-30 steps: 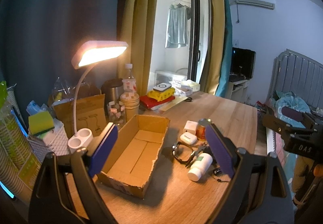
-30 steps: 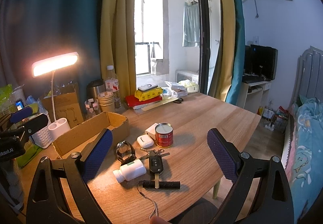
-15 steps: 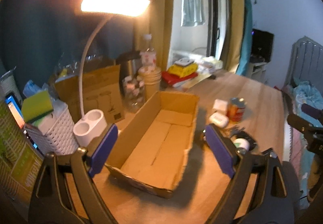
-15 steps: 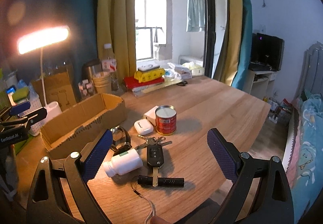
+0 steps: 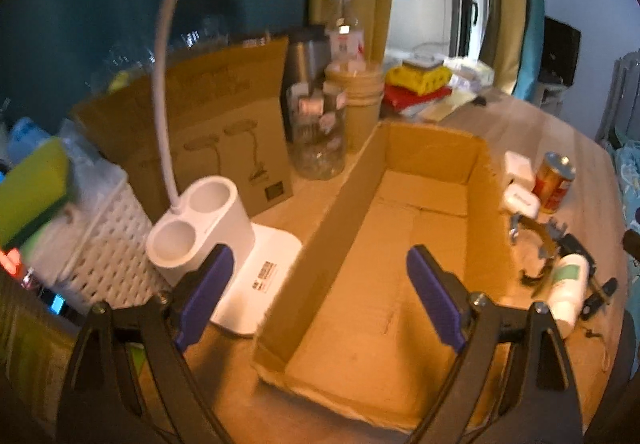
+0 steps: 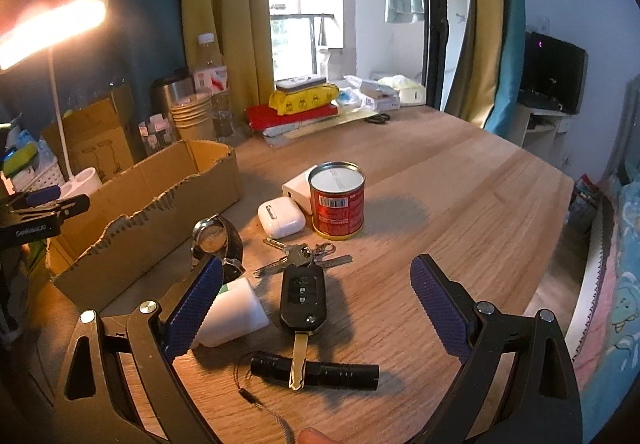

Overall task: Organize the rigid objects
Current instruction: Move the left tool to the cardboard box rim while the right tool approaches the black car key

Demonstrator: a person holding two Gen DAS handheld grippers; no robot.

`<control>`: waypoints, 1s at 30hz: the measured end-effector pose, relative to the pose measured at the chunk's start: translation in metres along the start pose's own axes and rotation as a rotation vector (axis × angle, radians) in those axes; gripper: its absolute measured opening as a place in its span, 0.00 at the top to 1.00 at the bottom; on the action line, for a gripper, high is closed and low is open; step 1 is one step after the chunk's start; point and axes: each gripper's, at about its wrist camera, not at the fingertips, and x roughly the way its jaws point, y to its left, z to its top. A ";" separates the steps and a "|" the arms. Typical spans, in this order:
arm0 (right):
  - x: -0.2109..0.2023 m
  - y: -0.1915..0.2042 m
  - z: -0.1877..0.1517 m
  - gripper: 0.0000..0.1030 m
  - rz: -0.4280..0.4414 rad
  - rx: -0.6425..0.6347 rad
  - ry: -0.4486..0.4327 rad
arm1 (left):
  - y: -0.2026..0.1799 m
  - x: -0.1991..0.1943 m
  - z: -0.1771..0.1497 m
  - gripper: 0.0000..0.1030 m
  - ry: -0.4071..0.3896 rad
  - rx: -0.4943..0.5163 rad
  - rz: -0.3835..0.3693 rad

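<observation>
Currently both units idle, nothing pinched. Left hand-held gripper (image 5: 320, 298) spread wide, hovering over the near end of the open cardboard box (image 5: 404, 212), which holds nothing visible. Lamp base (image 5: 208, 222) with two round wells sits just left of the box, touching or nearly so; can't tell which.

Right hand-held gripper (image 6: 316, 308) also spread, above the clutter on the wooden surface (image 6: 460, 204). Between its fingers: black car key fob (image 6: 303, 298), its blade lying across a black flashlight (image 6: 316, 367). White pill bottle (image 6: 230, 314) on its side just beside the left pad. Farther out: loose keys (image 6: 302, 256), wristwatch (image 6: 216, 240), white earbud case (image 6: 281, 218), red tin can (image 6: 338, 200) upright, white block behind it. All of these lie outside the box, to its right.
</observation>
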 end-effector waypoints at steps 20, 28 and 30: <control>0.007 -0.020 -0.007 0.06 0.022 0.057 0.027 | -0.007 0.042 -0.003 0.81 0.214 0.076 -0.044; 0.000 -0.030 -0.012 0.06 0.013 0.074 0.019 | -0.026 0.016 -0.018 0.85 0.220 0.072 -0.096; -0.001 -0.029 -0.012 0.06 0.014 0.072 0.019 | -0.033 0.010 -0.023 0.85 0.221 0.070 -0.111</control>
